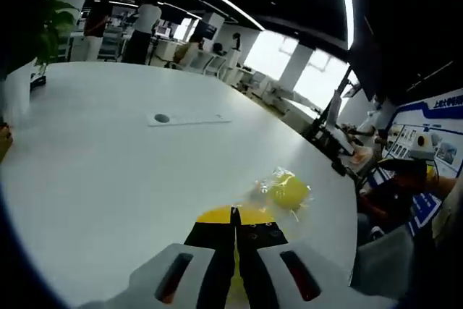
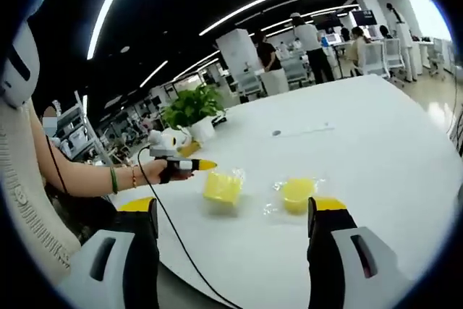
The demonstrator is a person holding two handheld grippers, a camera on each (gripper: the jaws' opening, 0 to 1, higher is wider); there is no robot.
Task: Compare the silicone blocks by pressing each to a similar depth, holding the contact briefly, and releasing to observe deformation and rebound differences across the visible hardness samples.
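Pressing appears to be under way on one sample. In the left gripper view, the left gripper [image 1: 235, 215] has its jaws closed together, tips resting at the near edge of a yellow block [image 1: 239, 216] that is mostly hidden beneath them; whether the tips are denting it cannot be determined. A second yellow block [image 1: 289, 192], lying on crumpled clear wrap, sits just beyond and to the right on the white table [image 1: 108, 150].

In the right gripper view, the right gripper [image 2: 235, 215] has its jaws spread wide and holds nothing. It hangs above the near table edge, apart from both samples. The square block [image 2: 222, 187] lies toward the left and the rounder block [image 2: 298, 195] toward the right, both on clear wrap, near each other but not touching. The person's hand [image 2: 173, 168] holds the other gripper with its yellow-tipped jaws pointing toward the square block, close beside it; contact cannot be confirmed from this view.

Judged progress: early. At most one sample is being tested. No lasting dent is visible on either block. Remaining work: hold, release, observe rebound, then repeat on the rounder block at similar depth.

A potted plant [image 2: 192, 110] stands farther back on the table.
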